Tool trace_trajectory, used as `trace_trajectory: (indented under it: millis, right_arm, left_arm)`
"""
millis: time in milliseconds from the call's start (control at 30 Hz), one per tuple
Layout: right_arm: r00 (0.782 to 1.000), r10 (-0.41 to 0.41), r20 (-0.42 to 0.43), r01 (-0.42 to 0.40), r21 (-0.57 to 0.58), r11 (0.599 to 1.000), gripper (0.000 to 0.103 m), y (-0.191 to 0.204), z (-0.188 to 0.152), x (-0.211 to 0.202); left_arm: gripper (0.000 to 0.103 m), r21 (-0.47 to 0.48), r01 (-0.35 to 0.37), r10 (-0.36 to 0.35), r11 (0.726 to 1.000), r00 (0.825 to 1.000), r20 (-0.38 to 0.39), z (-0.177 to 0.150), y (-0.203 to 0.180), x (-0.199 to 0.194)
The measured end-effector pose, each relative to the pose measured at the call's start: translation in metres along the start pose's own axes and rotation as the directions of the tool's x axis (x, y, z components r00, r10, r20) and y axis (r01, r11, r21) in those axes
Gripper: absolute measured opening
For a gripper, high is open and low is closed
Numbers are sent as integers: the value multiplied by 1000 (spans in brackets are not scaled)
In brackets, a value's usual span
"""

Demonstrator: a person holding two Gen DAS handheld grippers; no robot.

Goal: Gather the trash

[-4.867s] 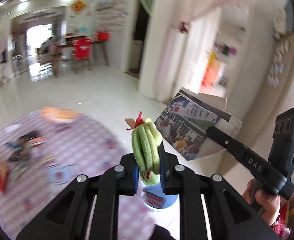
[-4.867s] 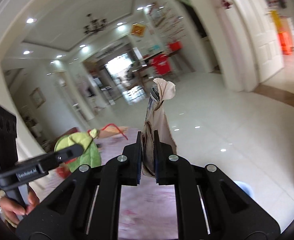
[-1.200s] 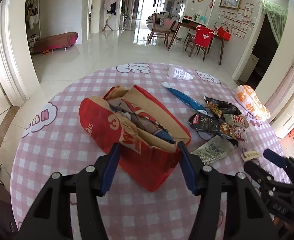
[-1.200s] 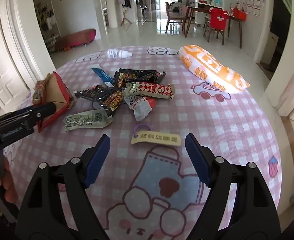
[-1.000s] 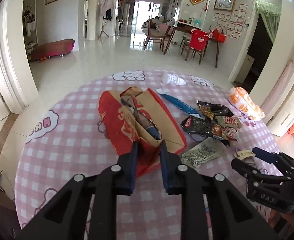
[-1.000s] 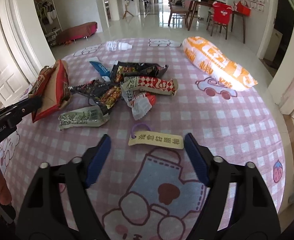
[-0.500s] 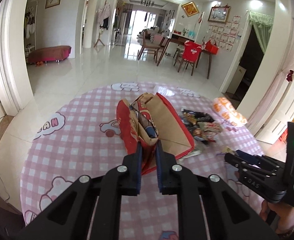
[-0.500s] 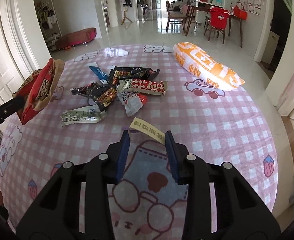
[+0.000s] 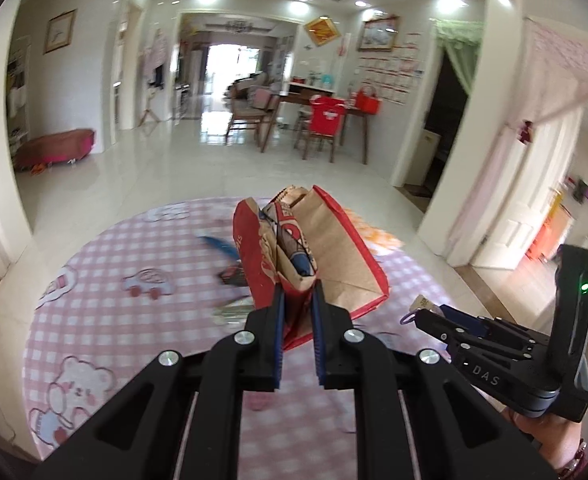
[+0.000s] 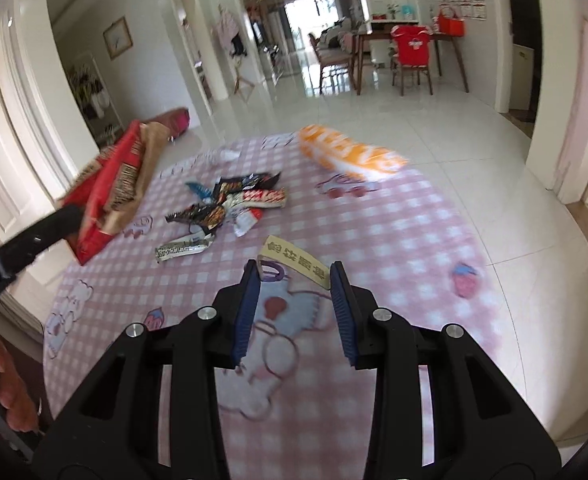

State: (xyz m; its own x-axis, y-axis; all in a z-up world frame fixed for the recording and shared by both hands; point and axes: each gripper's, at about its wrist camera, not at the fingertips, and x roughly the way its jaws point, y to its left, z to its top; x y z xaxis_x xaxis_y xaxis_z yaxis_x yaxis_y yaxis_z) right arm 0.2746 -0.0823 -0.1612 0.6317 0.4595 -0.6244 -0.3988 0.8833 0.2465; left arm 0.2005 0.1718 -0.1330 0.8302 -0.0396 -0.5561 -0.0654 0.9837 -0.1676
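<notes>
My left gripper (image 9: 297, 300) is shut on the edge of a red and brown paper bag (image 9: 326, 252) and holds it lifted above the pink checked mat (image 9: 133, 304). The bag also shows in the right wrist view (image 10: 113, 188) at the left. My right gripper (image 10: 296, 280) is shut on a tan tag with a purple loop (image 10: 296, 261), lifted off the mat (image 10: 394, 232). It also shows in the left wrist view (image 9: 426, 312) at the right, with the tag (image 9: 421, 302) at its tip.
A pile of snack wrappers (image 10: 229, 200) and a grey wrapper (image 10: 183, 246) lie on the mat. An orange snack bag (image 10: 346, 154) lies at its far edge. A table with chairs (image 9: 322, 120) stands beyond on the tiled floor.
Both grippers have risen from the mat. The left carries the red paper bag higher. The right has lifted the tan tag.
</notes>
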Motion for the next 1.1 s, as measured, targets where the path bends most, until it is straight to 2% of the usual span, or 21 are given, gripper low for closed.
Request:
trace_trajectory:
  millis: [133,300,433,533,667,767,900,967,1000,1033,1100]
  right_arm:
    - [997,-25,70,22,52,998,35,-29,-9,-45]
    - [983,-100,152,77,152,985,35,-82,-32,-108]
    - [964,-186,191,136,250,959,35,-131,-61,-155]
    - [943,-262,206,190,315,930,35,-163,-84,-187]
    - [918,-342,199,241,403,883,35,-203,-113,-216]
    - [908,-378,183,266,446,855,35,-224,-129,-224]
    - [901,-402,163,283,484,828,35,-240,-146,-225]
    - [900,-407,156,284,498,819,35,-246,-151,-223]
    - [901,-407,152,284,502,817,35,-251,-153,-222]
    - [902,-407,146,285,509,812,35,-257,-154,-219]
    - [905,-403,135,283,518,807,35,-262,-157,-215]
  left_arm:
    - [12,57,80,-80,995,997,-15,-1,-46,1]
    - [12,149,205,-197,967,978,-70,-10,-123,9]
    - [12,215,311,-285,926,948,-142,-27,-187,21]
    - [12,276,382,-333,882,919,-209,-48,-240,34]
    - [12,312,447,-363,838,884,-294,-78,-288,59]
    - [12,334,466,-358,819,870,-339,-94,-316,77]
    - [13,329,491,-358,807,849,-389,-109,-342,99]
    - [17,335,496,-352,801,843,-408,-116,-353,108]
    - [25,336,501,-348,797,837,-422,-120,-358,113]
    - [43,336,502,-342,797,833,-435,-120,-361,119]
    - [68,347,475,-311,809,846,-433,-125,-365,127]
